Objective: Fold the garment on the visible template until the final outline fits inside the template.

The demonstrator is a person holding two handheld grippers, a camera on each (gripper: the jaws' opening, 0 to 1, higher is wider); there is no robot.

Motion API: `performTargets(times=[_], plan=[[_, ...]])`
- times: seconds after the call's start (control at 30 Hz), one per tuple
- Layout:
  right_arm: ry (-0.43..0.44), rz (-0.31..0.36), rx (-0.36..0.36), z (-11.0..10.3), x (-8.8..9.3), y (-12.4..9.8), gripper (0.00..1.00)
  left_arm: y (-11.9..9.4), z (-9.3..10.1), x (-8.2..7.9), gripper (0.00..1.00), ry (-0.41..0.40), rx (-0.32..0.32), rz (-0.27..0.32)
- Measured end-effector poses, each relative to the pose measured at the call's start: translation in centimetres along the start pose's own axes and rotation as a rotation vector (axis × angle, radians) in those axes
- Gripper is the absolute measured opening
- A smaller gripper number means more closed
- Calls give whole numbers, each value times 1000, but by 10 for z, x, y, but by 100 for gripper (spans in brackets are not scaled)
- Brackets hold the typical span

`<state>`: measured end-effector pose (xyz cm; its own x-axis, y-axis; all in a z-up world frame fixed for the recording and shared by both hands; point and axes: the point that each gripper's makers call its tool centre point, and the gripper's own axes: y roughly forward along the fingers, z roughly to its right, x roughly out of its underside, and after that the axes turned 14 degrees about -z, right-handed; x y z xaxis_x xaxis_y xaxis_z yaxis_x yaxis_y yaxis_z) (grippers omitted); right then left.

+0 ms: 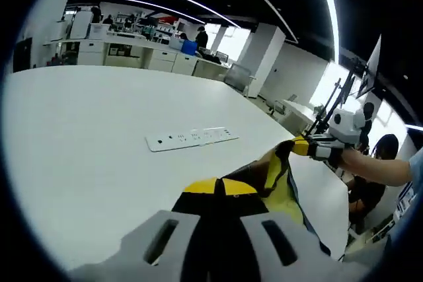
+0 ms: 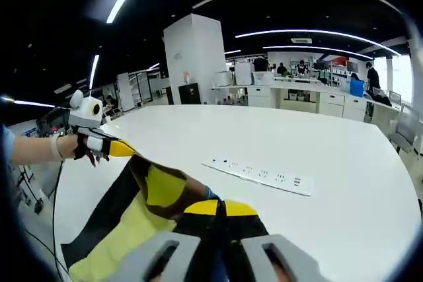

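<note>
In the left gripper view, the left gripper [image 1: 220, 193] rises from 6 o'clock. Its yellow-tipped fingers [image 1: 198, 185] are pressed together on a fold of the garment [image 1: 281, 186], a black and yellow cloth that hangs lifted above the white table [image 1: 79, 137]. The cloth stretches toward 3 o'clock, where the right gripper [image 1: 299, 146], held by a gloved hand [image 1: 330, 152], pinches its other end. A white power strip [image 1: 191, 139] lies flat on the table near the centre, apart from the cloth. No writing on it can be read. Office desks and people stand far behind, at 11 o'clock.

In the right gripper view, the right gripper [image 2: 221, 211] comes up from 6 o'clock, and its fingers [image 2: 242, 209] are also closed on the garment [image 2: 142, 212]. Here more of the cloth is seen: it sags from 9 o'clock down to 7 o'clock, with wide yellow panels and black bands. The left gripper [image 2: 125, 149] grips the far end at 9 o'clock. The power strip [image 2: 260, 176] lies at 3 o'clock from the cloth, on the table [image 2: 344, 163]. A white pillar [image 2: 195, 57] stands at 12 o'clock. I cannot see any template outline on the table.
</note>
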<state>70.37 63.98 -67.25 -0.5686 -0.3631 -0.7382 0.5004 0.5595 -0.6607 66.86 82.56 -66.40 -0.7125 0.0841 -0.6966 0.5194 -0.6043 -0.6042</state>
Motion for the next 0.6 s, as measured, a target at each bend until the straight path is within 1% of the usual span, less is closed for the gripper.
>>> performTargets(times=[0.03, 0.13, 0.17, 0.2, 0.3, 0.33, 0.4, 0.43, 0.5, 0.6], plan=[[-11, -18, 8, -1, 8, 3, 0, 4, -3, 3, 0, -11, -6, -12], [10, -51, 6, 0, 19, 17, 0, 22, -20, 16, 0, -42, -30, -64], [18, -64, 7, 3, 21, 24, 0, 26, -23, 18, 0, -42, -35, -69], [21, -79, 6, 8, 23, 36, 0, 30, -25, 20, 0, -49, -39, -77], [25, -104, 17, 14, 29, 49, 0, 42, -32, 26, 0, -65, -44, -102], [41, -128, 17, 17, 34, 55, 0, 47, -36, 29, 0, -83, -53, -118], [64, -147, 17, 19, 38, 60, 0, 53, -40, 31, 0, -89, -61, -120], [70, -155, 20, 21, 40, 65, 0, 57, -44, 33, 0, -115, -70, -132], [40, -169, 37, 24, 42, 70, 0, 63, -48, 37, 0, -89, -92, -154], [52, -182, 37, 26, 43, 76, 0, 68, -48, 35, 0, -77, -104, -160]])
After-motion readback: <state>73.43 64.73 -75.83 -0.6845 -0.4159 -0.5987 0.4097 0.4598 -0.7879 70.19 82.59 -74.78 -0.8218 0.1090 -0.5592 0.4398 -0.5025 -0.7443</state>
